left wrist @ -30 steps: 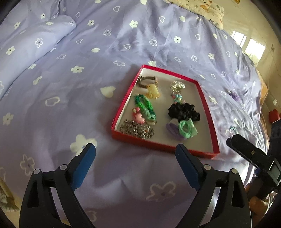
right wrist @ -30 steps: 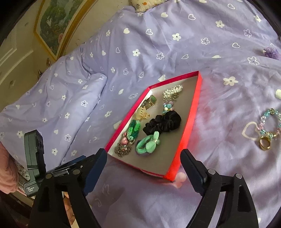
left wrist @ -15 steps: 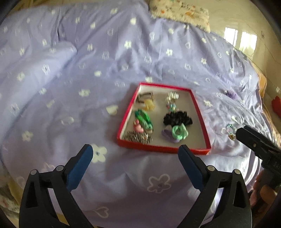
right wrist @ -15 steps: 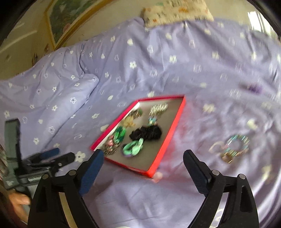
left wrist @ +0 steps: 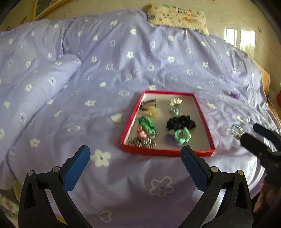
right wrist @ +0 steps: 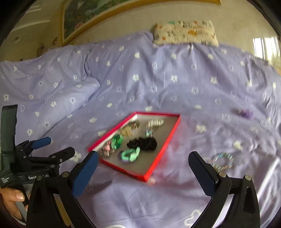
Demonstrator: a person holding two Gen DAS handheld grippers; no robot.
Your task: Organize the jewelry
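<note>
Lettering "Gen…AI" – partly hidden – marks the left tool, jaws empty.

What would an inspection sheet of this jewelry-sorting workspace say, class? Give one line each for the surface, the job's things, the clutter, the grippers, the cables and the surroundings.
Surface: purple bedspread with white flowers and hearts, rumpled.
Job's things: red tray lying on the bedspread, holding a black scrunchie, a green hair tie, a green bracelet and a silver chain, among other pieces. A beaded bracelet and a small purple item lie outside the tray.
Clutter: nothing seen.
Grippers: left gripper open with nothing between its fingers; right gripper with jaws opening, also empty.
Cables: nothing seen.
Surroundings: patterned pillow, framed picture on the wall.
</note>
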